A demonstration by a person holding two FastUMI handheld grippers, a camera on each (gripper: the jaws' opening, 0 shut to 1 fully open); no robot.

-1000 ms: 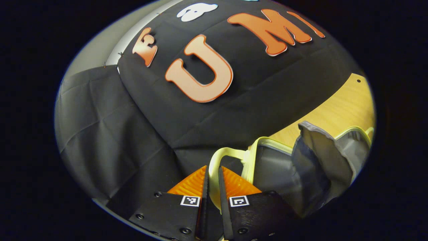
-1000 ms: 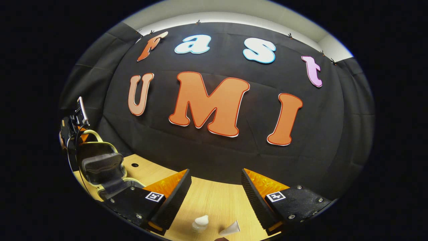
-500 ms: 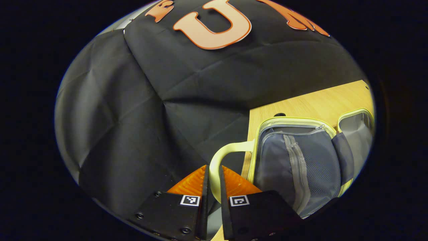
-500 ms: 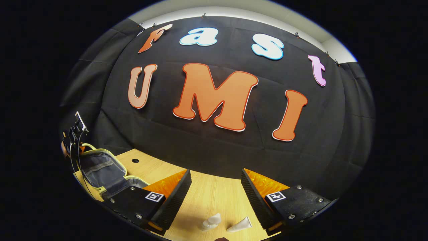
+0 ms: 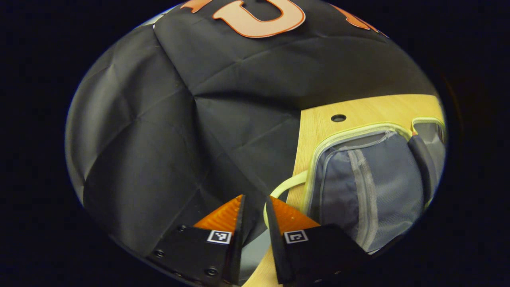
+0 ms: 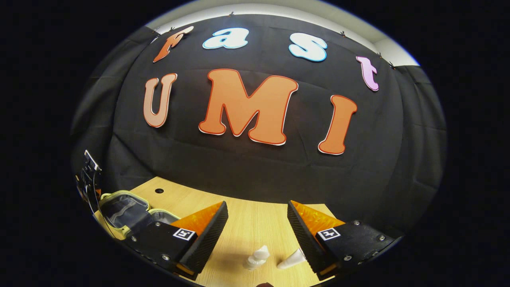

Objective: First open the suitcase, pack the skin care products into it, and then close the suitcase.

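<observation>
Two tools are in our hands. Our left tool (image 5: 255,203) has its fingers slightly parted around the pale-yellow handle (image 5: 285,187) of the suitcase (image 5: 366,179), no longer pinching it. That suitcase lies open on the wooden counter (image 5: 358,109), grey zipped lining up. Our right tool (image 6: 257,211) hangs released, fingers wide apart, above a small white bottle (image 6: 257,257) and a white tube (image 6: 291,260) lying near each other on the counter, well apart from the suitcase.
</observation>
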